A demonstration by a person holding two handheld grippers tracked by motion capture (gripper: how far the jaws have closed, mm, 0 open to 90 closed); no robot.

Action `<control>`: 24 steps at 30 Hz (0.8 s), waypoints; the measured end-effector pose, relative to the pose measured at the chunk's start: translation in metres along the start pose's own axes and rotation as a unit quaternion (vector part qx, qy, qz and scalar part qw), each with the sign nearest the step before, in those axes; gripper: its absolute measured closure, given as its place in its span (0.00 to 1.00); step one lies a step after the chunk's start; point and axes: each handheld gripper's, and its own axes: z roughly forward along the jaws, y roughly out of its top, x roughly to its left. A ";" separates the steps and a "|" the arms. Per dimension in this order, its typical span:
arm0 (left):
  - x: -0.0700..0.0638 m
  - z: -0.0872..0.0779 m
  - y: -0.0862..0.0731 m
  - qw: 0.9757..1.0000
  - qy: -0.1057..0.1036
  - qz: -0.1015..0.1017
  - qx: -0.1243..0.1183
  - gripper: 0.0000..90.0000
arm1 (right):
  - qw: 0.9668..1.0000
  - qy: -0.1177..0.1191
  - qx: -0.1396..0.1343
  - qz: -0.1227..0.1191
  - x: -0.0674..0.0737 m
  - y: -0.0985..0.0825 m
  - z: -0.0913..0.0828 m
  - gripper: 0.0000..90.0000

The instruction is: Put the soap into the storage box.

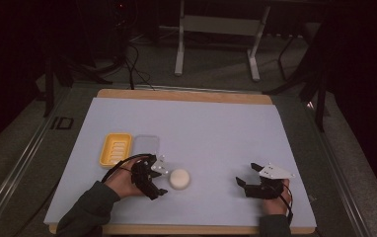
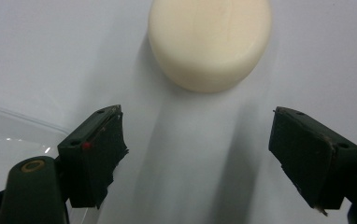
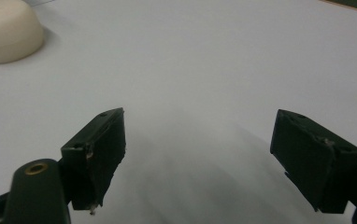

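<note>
The left gripper (image 2: 197, 154), jaws spread and empty, approaches the soap bar (image 2: 210, 42) (right gripper (image 3: 214, 158) idle, spread); next, advance and close.

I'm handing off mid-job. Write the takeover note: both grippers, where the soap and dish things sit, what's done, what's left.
Left gripper: open, nothing between its fingers, aimed at the round cream soap bar just ahead of it.
Right gripper: open, empty, resting over bare mat at the right.
Soap bar lies on the white mat, touched by neither gripper.
Yellow soap dish and clear lid sit side by side beyond the left gripper.
Done: nothing placed.
Left: probably grasp the soap and set it in the dish.
</note>
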 end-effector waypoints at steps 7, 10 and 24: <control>0.000 0.003 0.003 1.000 -0.002 0.003 0.002 0.21 | 1.000 0.000 0.001 0.000 0.000 0.000 0.000 0.20; 0.001 0.004 0.004 1.000 -0.004 0.006 0.005 0.21 | 1.000 0.000 0.001 0.000 0.000 0.000 0.000 0.20; -0.001 0.011 0.012 1.000 -0.012 0.006 -0.006 0.14 | 1.000 0.000 0.002 0.001 0.000 0.000 0.000 0.20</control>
